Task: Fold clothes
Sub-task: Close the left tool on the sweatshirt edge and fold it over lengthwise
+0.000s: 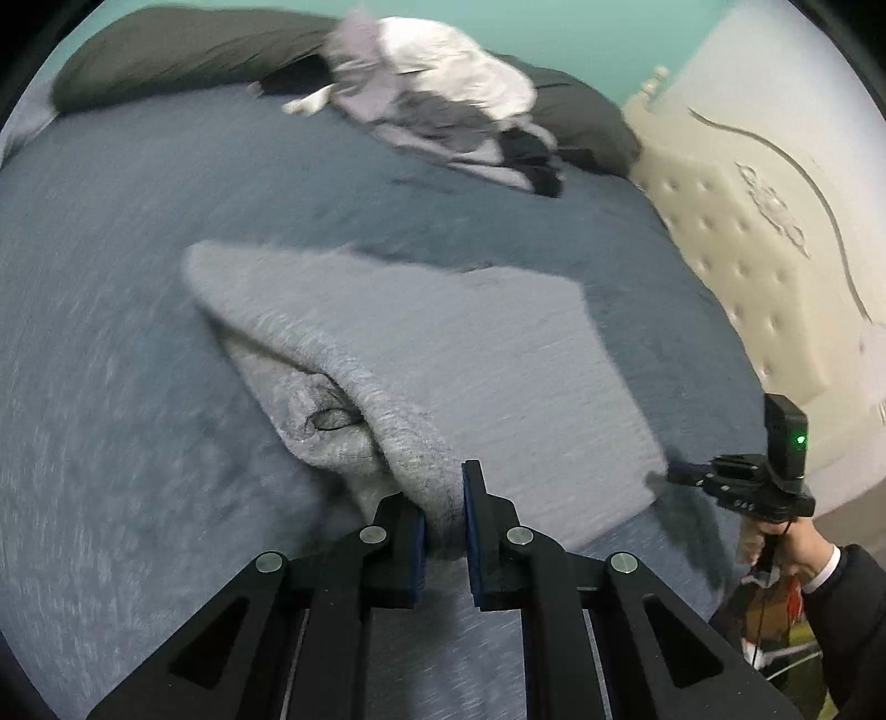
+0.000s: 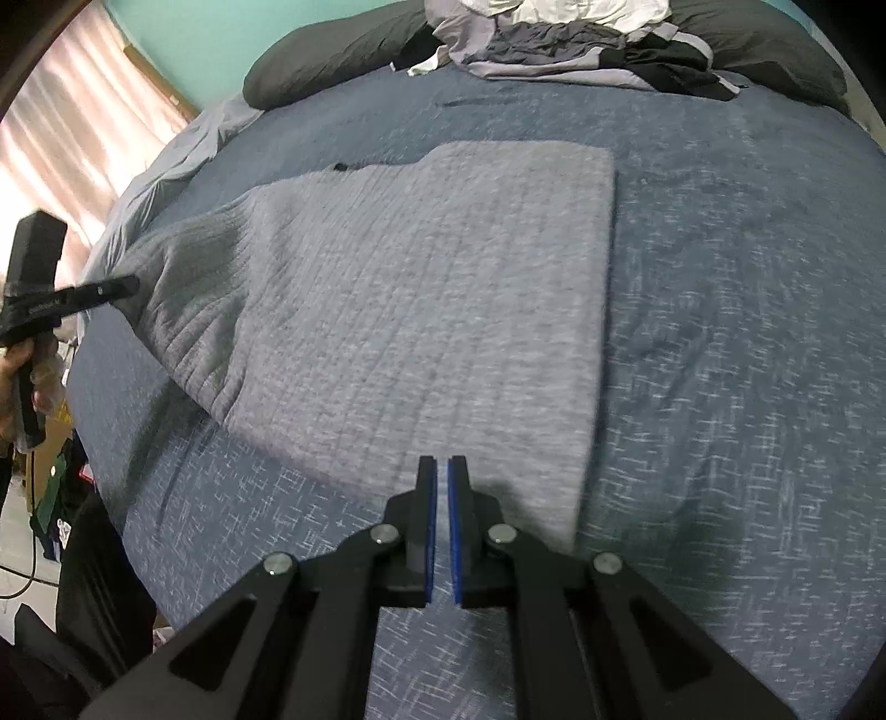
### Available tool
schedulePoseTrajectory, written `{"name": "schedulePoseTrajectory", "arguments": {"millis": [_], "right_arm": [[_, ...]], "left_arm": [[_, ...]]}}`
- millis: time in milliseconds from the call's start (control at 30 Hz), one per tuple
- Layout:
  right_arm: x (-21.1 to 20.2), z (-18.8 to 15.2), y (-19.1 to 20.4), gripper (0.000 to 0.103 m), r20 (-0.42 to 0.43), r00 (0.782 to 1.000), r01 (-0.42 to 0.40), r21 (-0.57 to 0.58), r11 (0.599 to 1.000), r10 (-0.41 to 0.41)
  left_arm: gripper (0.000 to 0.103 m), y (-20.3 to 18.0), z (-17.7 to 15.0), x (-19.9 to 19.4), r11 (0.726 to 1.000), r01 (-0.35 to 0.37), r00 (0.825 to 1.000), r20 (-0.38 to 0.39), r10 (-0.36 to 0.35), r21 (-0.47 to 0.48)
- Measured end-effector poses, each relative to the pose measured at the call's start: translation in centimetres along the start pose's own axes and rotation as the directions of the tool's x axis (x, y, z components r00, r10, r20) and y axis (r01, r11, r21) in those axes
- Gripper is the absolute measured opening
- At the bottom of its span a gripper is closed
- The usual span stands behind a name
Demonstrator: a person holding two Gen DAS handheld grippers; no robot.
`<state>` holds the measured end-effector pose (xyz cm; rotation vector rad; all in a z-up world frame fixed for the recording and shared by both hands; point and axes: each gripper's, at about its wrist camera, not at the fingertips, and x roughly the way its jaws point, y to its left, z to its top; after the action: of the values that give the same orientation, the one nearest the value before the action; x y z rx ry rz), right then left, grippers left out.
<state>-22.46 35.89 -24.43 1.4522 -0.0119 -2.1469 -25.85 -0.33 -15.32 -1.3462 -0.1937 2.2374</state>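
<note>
A grey ribbed garment [image 2: 398, 288] lies spread on the blue bedspread [image 2: 747, 332]. My left gripper [image 1: 446, 498] is shut on a bunched fold at the garment's [image 1: 443, 354] near left edge, and this side hangs raised off the bed. The right wrist view shows that same gripper [image 2: 130, 285] at the far left, pulling the edge up. My right gripper [image 2: 442, 471] is shut with its pads on the garment's near hem, a thin layer of cloth between them. In the left wrist view it [image 1: 678, 473] sits at the garment's near right corner, held by a hand.
A heap of white, grey and black clothes [image 1: 443, 99] lies at the head of the bed on dark pillows [image 1: 183, 50]. A cream tufted headboard [image 1: 775, 232] stands to the right. Curtains [image 2: 83, 144] and floor clutter are beyond the bed's left edge.
</note>
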Motion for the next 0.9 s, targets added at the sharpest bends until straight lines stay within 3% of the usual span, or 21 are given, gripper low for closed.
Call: {"name": "schedulePoseTrajectory", "arguments": {"millis": [200,333,433,567,633,733,900], "right_arm": [[-1.8,-0.4,-2.2,0.004,0.033,0.999,-0.006,0.024,1.000,0.005],[-2.8,-0.7,-3.8,0.004,0.050,0.999,-0.002,0.048,0.999,0.000],[-3.5,-1.1,-5.3,0.004,0.061,0.998,-0.003,0.074,0.997,-0.001],[-3.6,-1.2,-6.0,0.004,0.069,0.997,-0.038,0.104,0.994,0.031],[-3.5,-1.1,-6.1,0.004,0.072,0.996,-0.063,0.116,0.991,0.054],[-3.3,-0.7,-5.7,0.004,0.081,0.992,-0.103,0.122,0.987,0.094],[-2.0,1.1,-4.3,0.008,0.067,0.982,-0.183,0.148,0.972,0.175]], "left_arm": [[0.012,-9.5,2.4,4.1,0.987,0.064,0.998,-0.038,-0.059,0.145],[0.012,-14.9,1.3,8.8,0.970,0.098,0.990,-0.121,-0.072,0.222],[0.012,-17.1,-0.2,12.5,0.963,0.111,0.980,-0.190,-0.064,0.247],[0.016,-18.1,-2.7,16.8,0.962,0.126,0.951,-0.305,-0.049,0.240],[0.022,-18.2,-3.2,16.4,0.963,0.131,0.953,-0.298,-0.057,0.235],[0.041,-17.7,-2.9,14.0,0.965,0.156,0.958,-0.269,-0.097,0.209],[0.044,-15.3,-1.7,9.3,0.972,0.129,0.976,-0.199,-0.089,0.198]]}}
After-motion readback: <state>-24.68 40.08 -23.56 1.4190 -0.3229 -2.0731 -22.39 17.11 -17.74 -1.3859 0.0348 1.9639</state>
